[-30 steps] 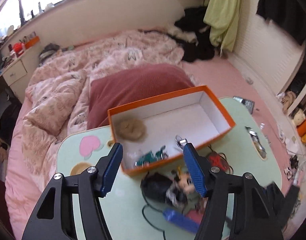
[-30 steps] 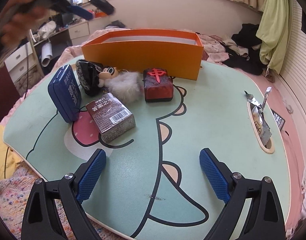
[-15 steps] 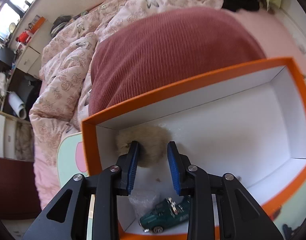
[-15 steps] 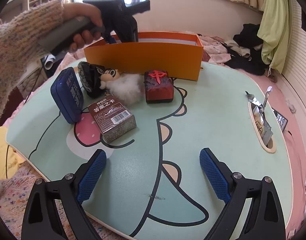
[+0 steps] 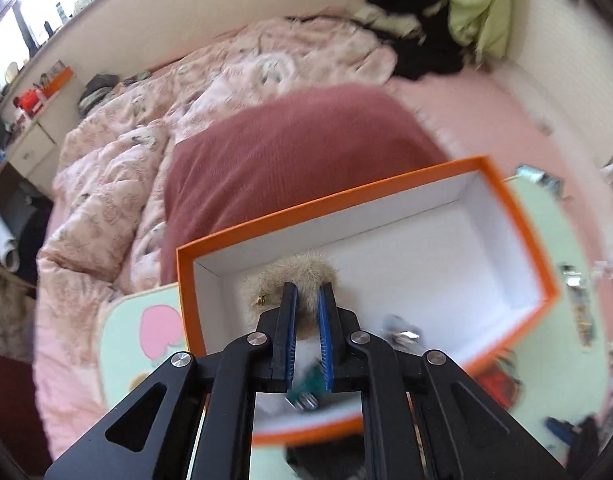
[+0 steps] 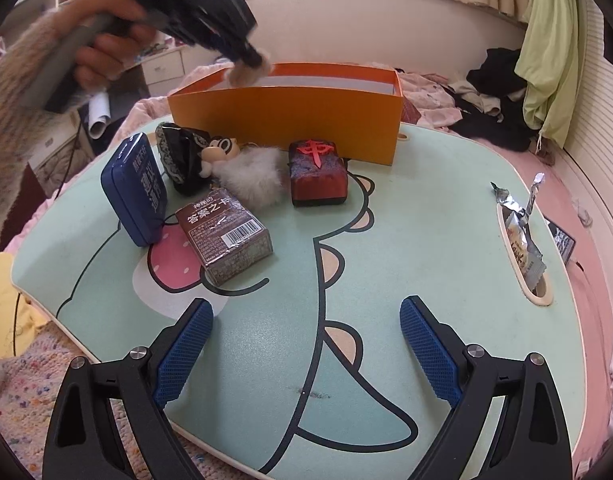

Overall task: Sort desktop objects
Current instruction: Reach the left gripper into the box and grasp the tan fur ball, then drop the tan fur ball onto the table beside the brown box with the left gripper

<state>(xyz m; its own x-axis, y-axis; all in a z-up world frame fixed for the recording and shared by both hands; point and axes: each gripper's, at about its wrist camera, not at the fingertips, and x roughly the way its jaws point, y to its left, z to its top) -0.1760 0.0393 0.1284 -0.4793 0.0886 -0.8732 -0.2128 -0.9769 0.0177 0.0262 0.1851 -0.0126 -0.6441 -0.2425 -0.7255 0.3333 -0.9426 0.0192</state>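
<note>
My left gripper (image 5: 306,300) is shut on a tan fluffy pom-pom (image 5: 266,280) and holds it above the left end of the orange box (image 5: 386,192). The right wrist view shows the same pom-pom (image 6: 248,72) lifted above the box (image 6: 286,120) rim. A green toy car (image 5: 312,384) and a metal trinket (image 5: 402,334) lie inside the box. My right gripper (image 6: 306,348) is open and empty, low over the green cartoon table (image 6: 406,240). In front of the box stand a blue tin (image 6: 134,188), a brown card box (image 6: 226,236), a plush doll (image 6: 242,168) and a red mahjong block (image 6: 318,172).
A black pouch (image 6: 182,156) sits beside the doll. Snack wrappers (image 6: 522,232) stick out of the slot at the table's right edge. A bed with a pink quilt (image 5: 146,160) and a maroon pillow (image 5: 290,152) lies behind the box.
My left gripper went down into the box, closed on the tan pom-pom and lifted it above the rim. My right gripper has stayed open in place.
</note>
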